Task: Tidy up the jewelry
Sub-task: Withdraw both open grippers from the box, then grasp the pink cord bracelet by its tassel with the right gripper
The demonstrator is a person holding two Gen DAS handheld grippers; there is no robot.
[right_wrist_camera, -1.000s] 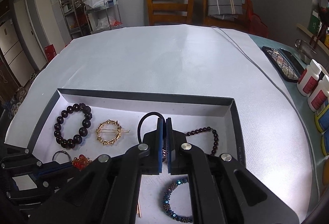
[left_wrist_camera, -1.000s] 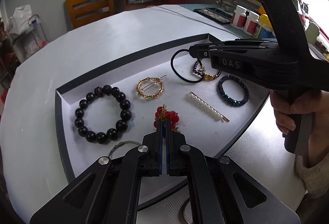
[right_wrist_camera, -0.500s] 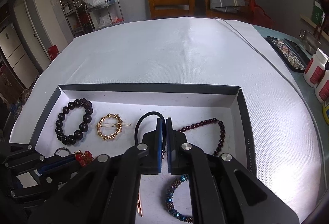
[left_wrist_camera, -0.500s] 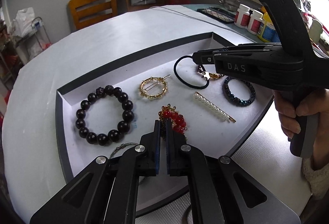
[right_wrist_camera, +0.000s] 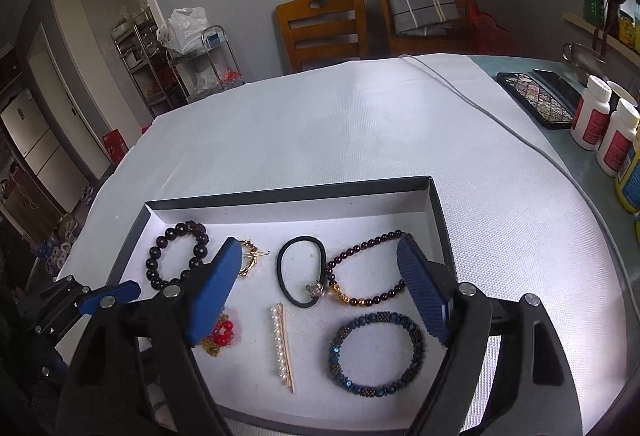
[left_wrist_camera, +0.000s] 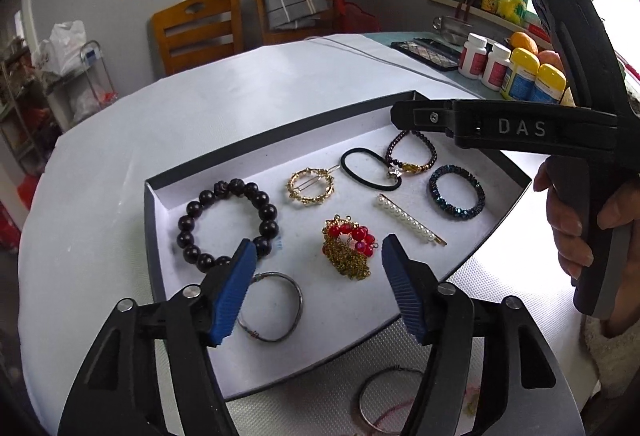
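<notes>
Black grippers (left_wrist_camera: 316, 260), ribbed blue pads (left_wrist_camera: 234, 290), "DAS" lettering.

Both grippers have just been opening. The left gripper (left_wrist_camera: 316, 256), pinched shut a second ago over the red charm (left_wrist_camera: 350, 244), now stands with jaws wide apart above it at lower centre, nothing pressed between the pads. The right gripper (right_wrist_camera: 320, 276), earlier closed by the hair tie (right_wrist_camera: 300, 270), now gapes over it and the garnet bracelet (right_wrist_camera: 368, 268), gripping neither.
</notes>
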